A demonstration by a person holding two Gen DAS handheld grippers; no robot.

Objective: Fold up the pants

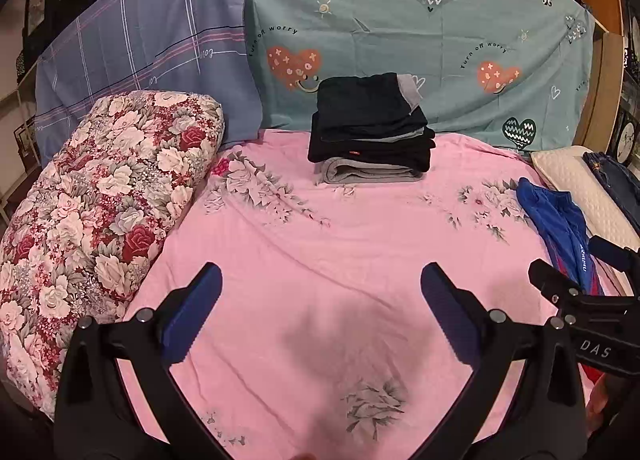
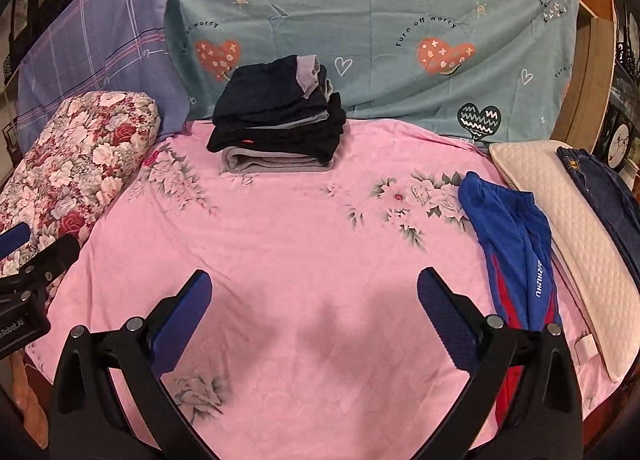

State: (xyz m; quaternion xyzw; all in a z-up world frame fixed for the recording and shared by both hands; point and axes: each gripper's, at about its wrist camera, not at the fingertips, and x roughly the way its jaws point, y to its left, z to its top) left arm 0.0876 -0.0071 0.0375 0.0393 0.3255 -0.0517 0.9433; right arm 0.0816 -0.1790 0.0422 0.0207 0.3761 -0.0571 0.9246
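Observation:
Blue pants with red stripes [image 2: 516,244] lie bunched lengthwise on the pink floral sheet [image 2: 304,244] at the right; they also show in the left wrist view [image 1: 560,227]. My left gripper [image 1: 320,280] is open and empty above the bare sheet. My right gripper [image 2: 314,284] is open and empty, its right finger [image 2: 448,324] just left of the blue pants. A stack of folded dark and grey pants [image 2: 280,119] sits at the back of the bed, also in the left wrist view [image 1: 372,127].
A floral quilt roll [image 1: 92,219] lies along the left side. A cream pillow [image 2: 568,240] with dark jeans [image 2: 608,195] lies at the right edge. A teal heart-print sheet [image 1: 400,19] and a blue plaid pillow [image 1: 140,59] stand behind.

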